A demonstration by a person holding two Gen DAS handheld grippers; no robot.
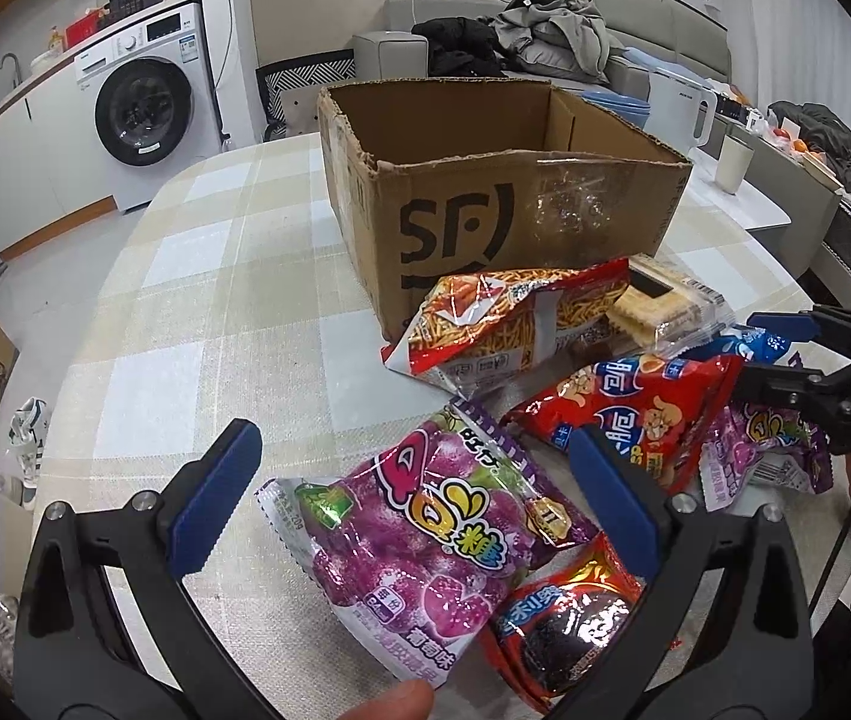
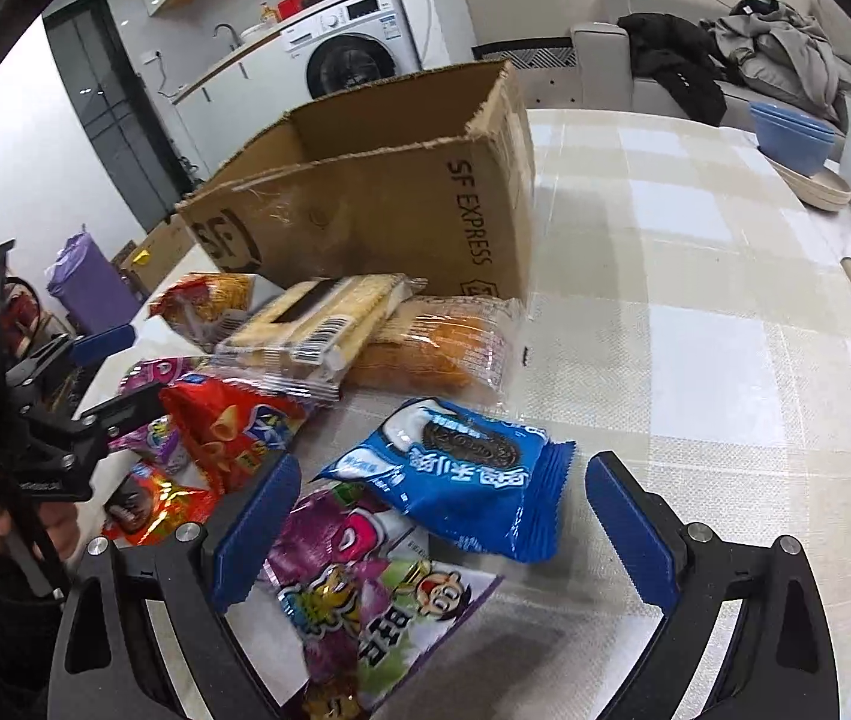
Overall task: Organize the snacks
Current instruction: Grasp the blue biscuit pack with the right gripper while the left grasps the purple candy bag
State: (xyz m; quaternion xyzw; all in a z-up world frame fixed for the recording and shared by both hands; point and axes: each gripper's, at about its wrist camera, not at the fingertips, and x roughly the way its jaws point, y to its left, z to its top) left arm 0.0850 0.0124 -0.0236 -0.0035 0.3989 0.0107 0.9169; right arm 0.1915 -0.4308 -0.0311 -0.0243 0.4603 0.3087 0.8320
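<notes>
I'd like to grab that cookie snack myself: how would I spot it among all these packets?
Start at the open cardboard box on the checked table. Nearer than the snack pile before it, beside a purple candy bag, lies the blue packet, the only blue one, picturing a dark round sandwich cookie.

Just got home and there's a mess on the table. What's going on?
A person holds tongs in each hand over snack packets beside an open cardboard box. The left tongs straddle a purple candy bag; the right tongs hover open above a blue cookie packet. Nothing is gripped.
</notes>
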